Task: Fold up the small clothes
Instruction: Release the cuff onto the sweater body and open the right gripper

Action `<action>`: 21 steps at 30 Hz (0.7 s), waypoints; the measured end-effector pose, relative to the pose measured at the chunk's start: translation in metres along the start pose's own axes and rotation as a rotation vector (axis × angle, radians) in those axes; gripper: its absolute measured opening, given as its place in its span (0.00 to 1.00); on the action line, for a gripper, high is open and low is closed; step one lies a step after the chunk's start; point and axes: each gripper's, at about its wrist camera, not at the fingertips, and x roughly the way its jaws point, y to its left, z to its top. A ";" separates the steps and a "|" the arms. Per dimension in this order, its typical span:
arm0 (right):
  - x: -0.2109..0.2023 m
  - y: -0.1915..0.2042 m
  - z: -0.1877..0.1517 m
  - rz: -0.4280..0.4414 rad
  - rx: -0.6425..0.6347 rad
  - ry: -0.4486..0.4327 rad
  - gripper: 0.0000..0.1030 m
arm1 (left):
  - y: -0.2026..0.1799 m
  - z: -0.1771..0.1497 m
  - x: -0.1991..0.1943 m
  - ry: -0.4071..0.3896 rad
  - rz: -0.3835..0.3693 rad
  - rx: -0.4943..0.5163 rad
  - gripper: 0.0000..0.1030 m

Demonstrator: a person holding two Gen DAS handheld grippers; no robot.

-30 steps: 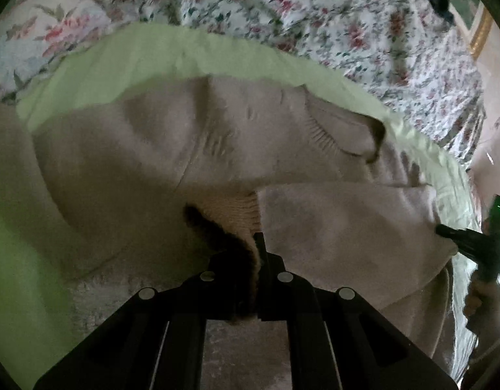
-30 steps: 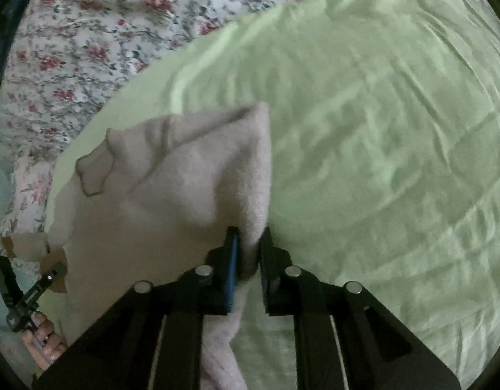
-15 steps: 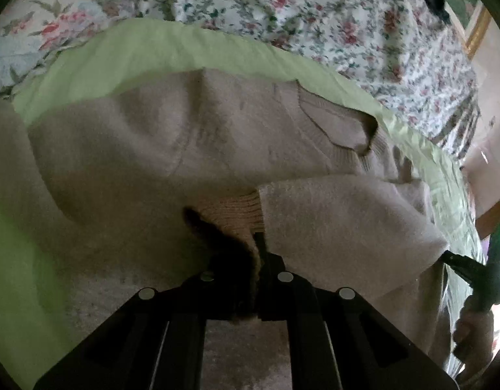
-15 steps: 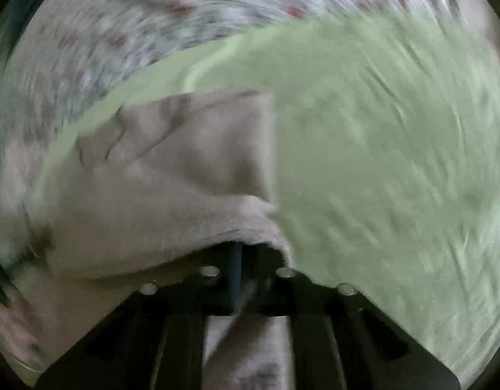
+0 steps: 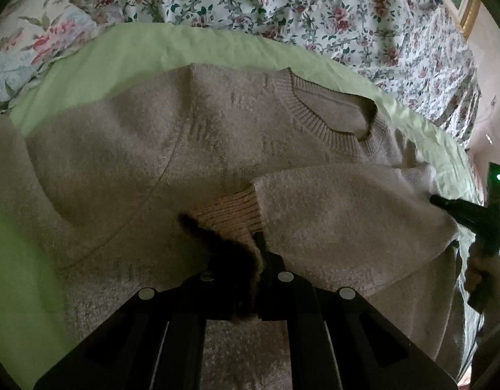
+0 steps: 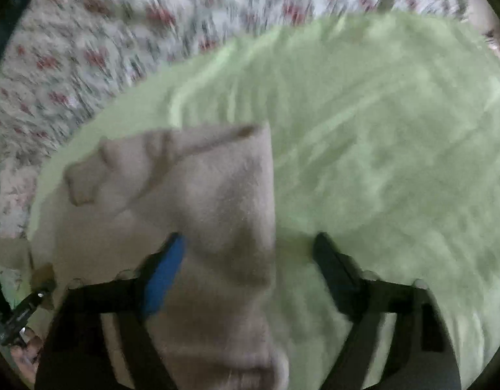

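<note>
A: Sweater (image 5: 191,149), beige knit, lies flat on the green sheet (image 5: 146,48) over the floral bedspread (image 5: 282,3). Collar (image 5: 334,120) toward the far side. Taking the collar as landmark: left of it the body lies flat; below it the folded-in sleeve crosses the chest, ribbed cuff (image 5: 230,211) about centre.

B: Left hand-held gripper (image 5: 250,253)?

A: Low over the hem side of the collar, aimed toward it. Fingers pinched together on the cuff edge, fabric bunched dark between them.

B: How will it handle?

A: My read: soft, light, limp, fuzzy enough not to slip, but it sags and stretches if lifted by one point. The ribbed cuff and hem are the firmest places to hold; a seam edge next.

B: Right of the collar?

A: Right hand-held gripper (image 6: 250,253) sits at the sweater's right edge, nosed along the fold. Its view is blurred. Fingers spread wide, blue pad (image 6: 163,279) resting on the knit, the other finger over bare sheet. Holding nothing. In the left view it shows as a dark tip (image 5: 444,203) touching the sleeve fold.
</note>
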 end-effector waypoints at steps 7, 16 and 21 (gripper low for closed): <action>0.002 -0.007 0.004 -0.073 0.006 -0.033 0.17 | 0.006 -0.002 0.006 0.003 -0.008 0.006 0.07; -0.017 0.044 -0.051 0.021 -0.137 -0.006 0.30 | 0.017 -0.012 -0.011 -0.018 -0.015 0.000 0.15; -0.043 0.009 -0.056 0.086 0.051 -0.044 0.24 | 0.069 -0.026 -0.043 -0.037 0.063 -0.072 0.15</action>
